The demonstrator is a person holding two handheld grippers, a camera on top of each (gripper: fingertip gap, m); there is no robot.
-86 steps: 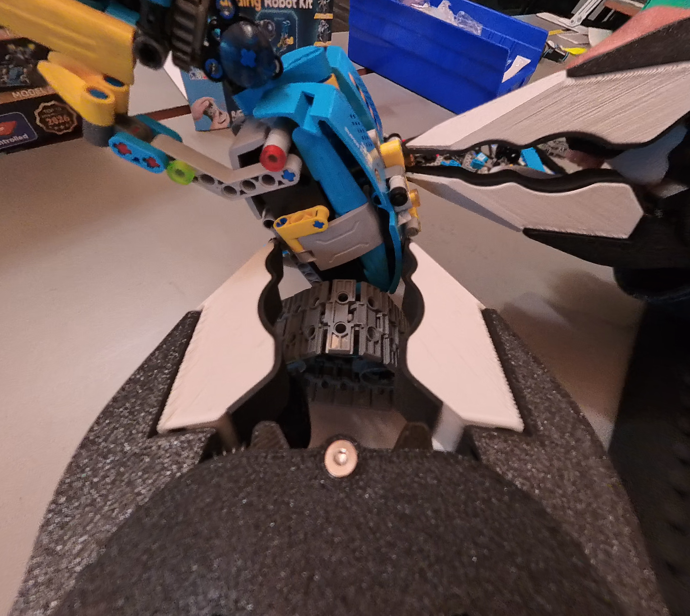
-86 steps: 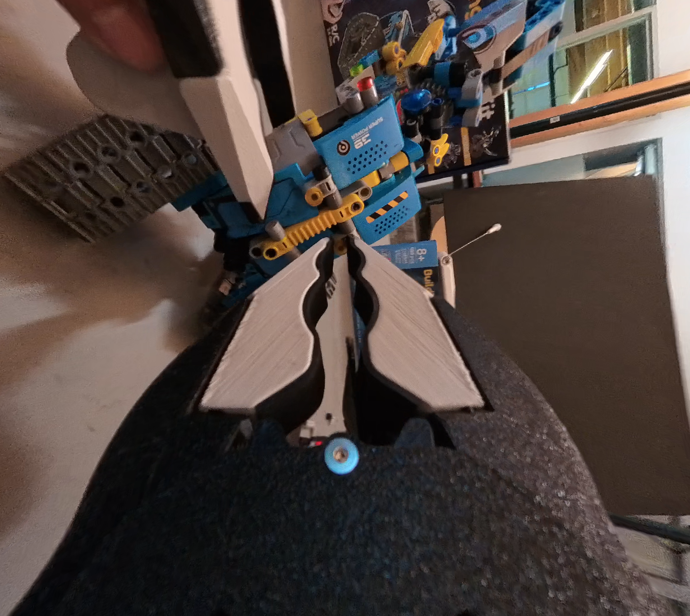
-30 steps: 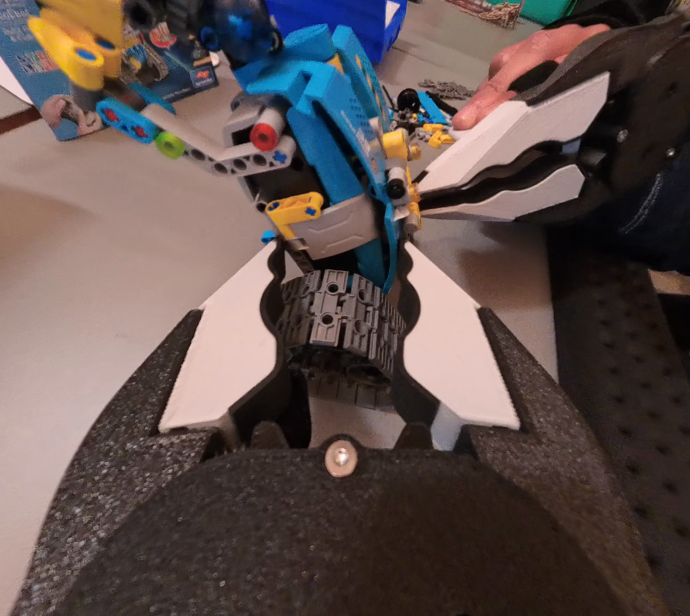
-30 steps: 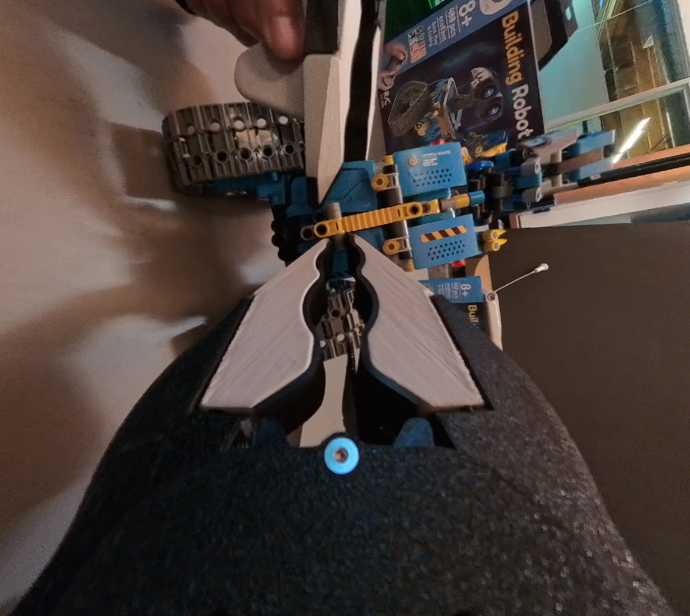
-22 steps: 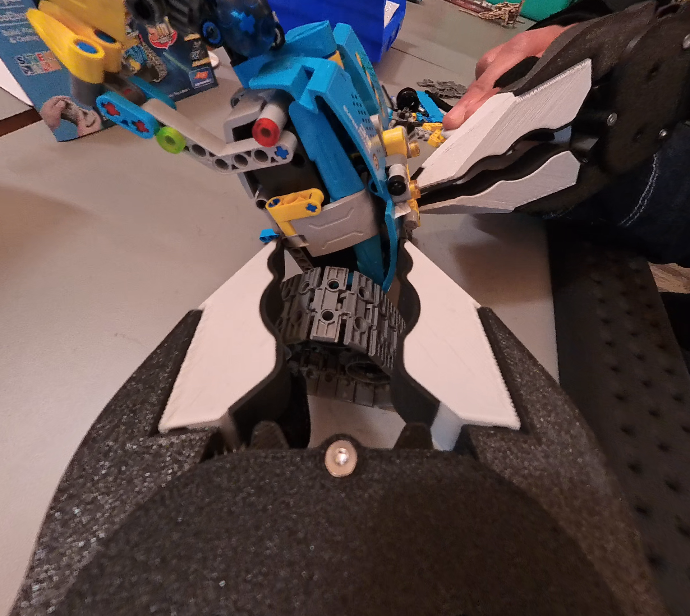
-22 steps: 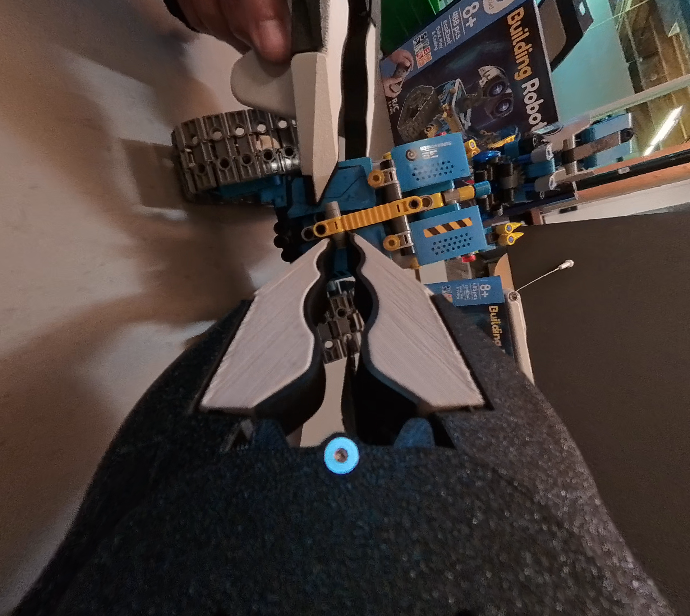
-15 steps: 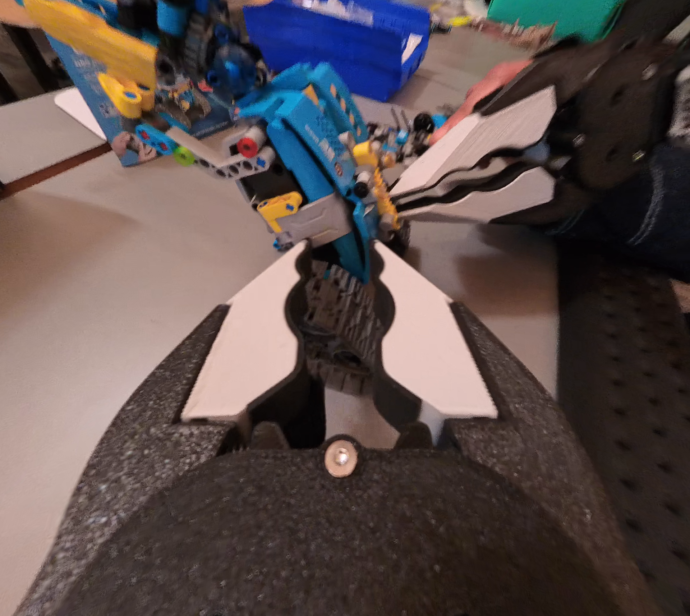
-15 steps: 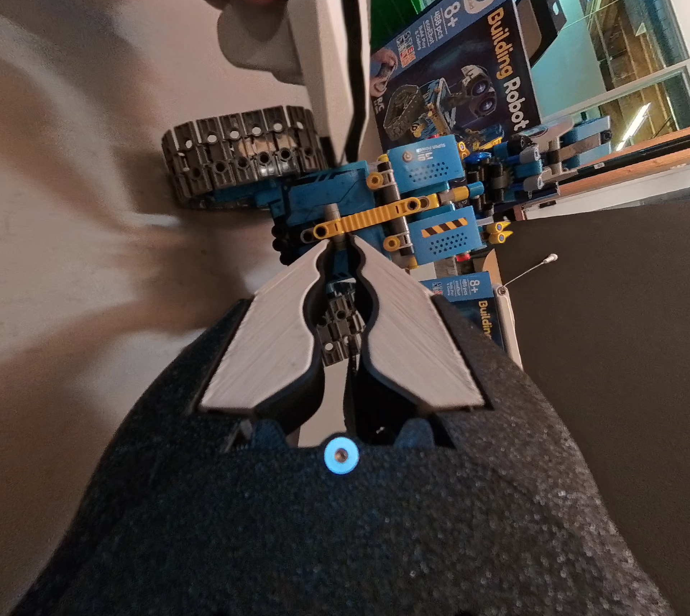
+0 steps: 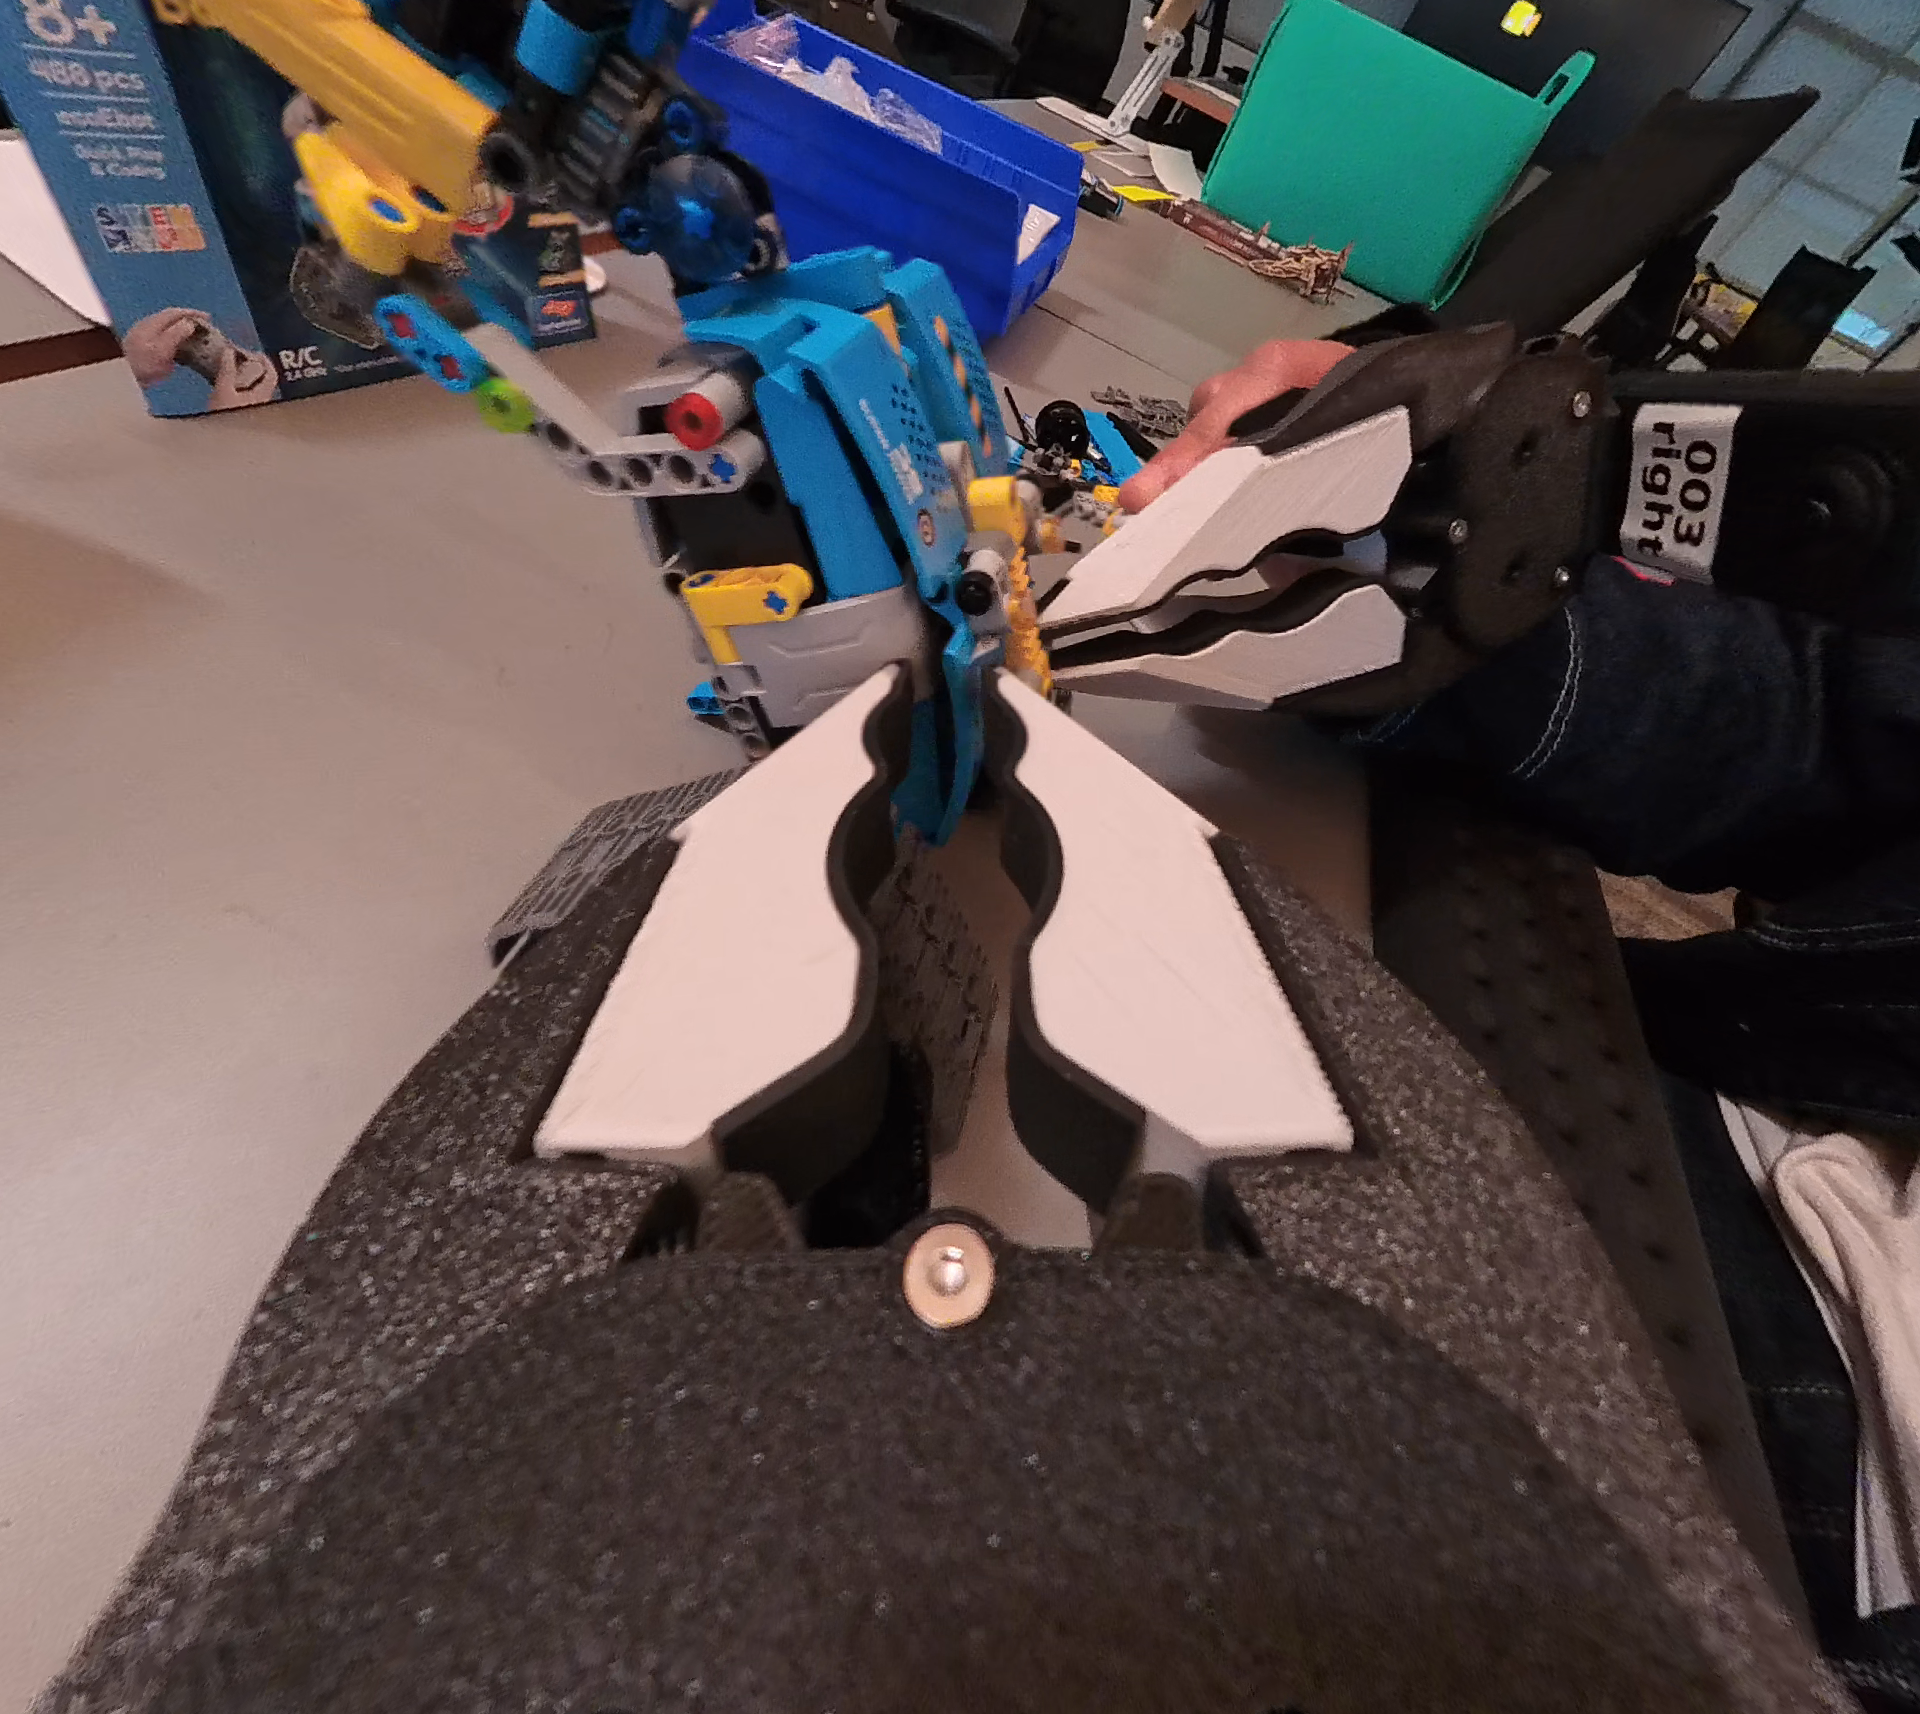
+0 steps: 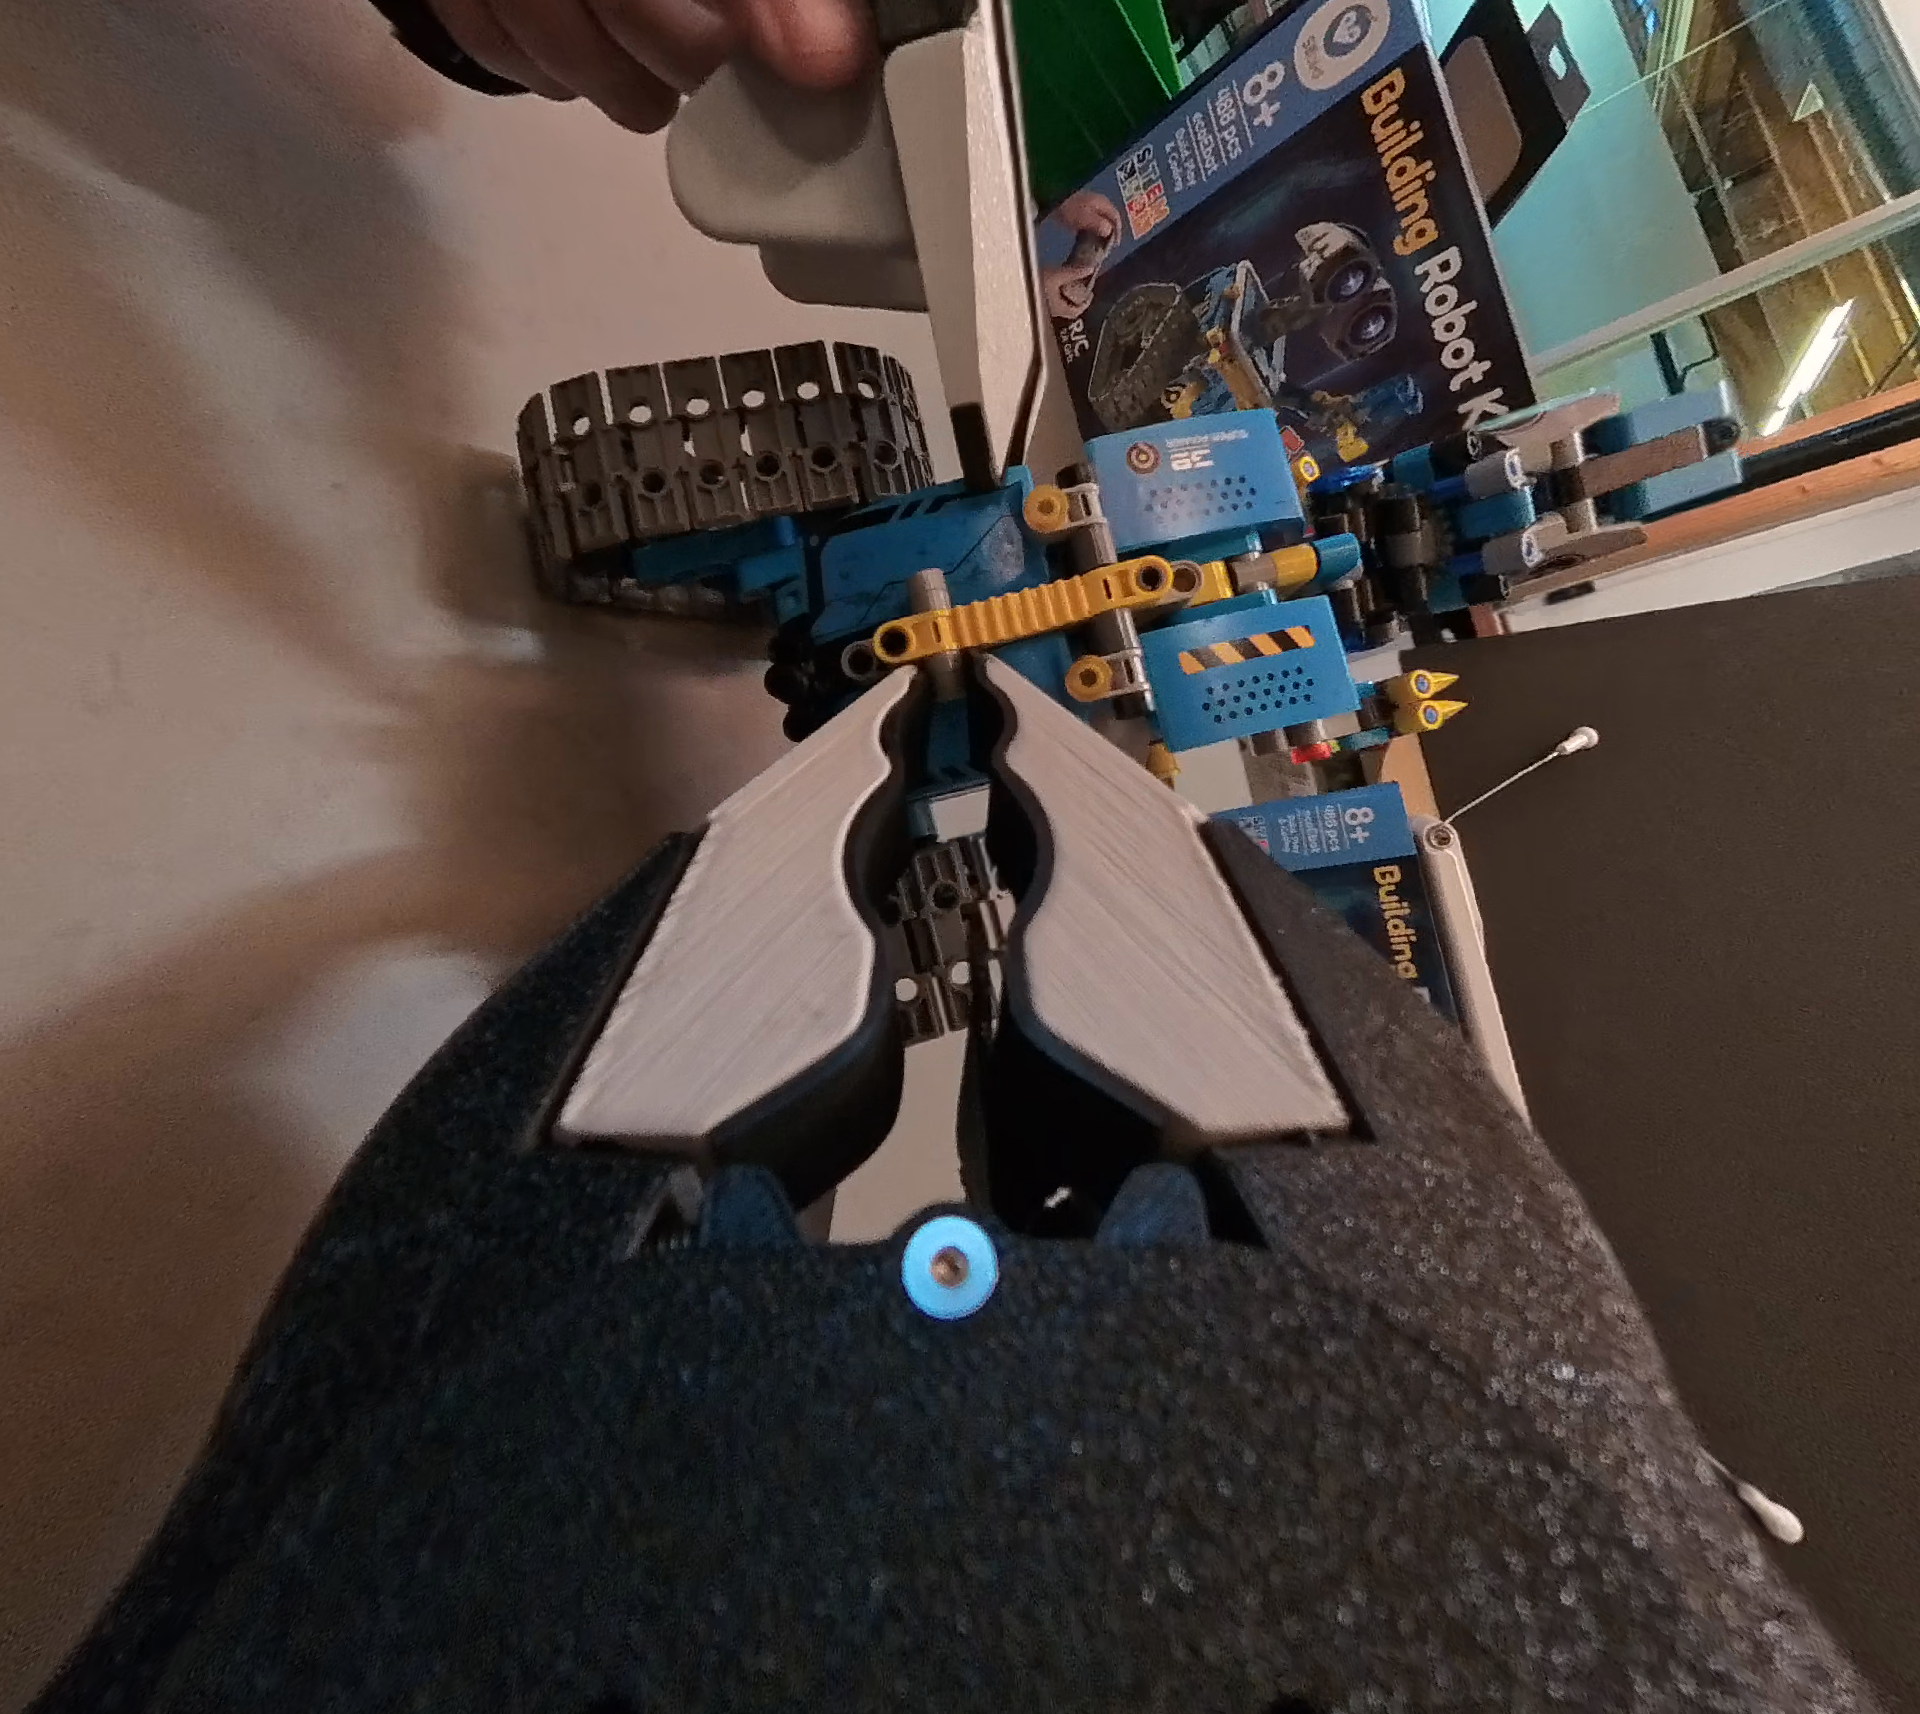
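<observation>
**Toy robot pinched from two sides on the grey table**

The blue brick-built robot stands at frame centre in the left wrist view, its long axis rising toward the upper left, where its yellow arm points. The left gripper is narrowed onto the robot's blue side panel, the grey track lying between its fingers. The right gripper is closed to a thin gap around a grey pin under the yellow rack.

Only the left view shows the blue bin and green box behind. The right view, rolled sideways, shows the kit box face-on at upper right.
</observation>
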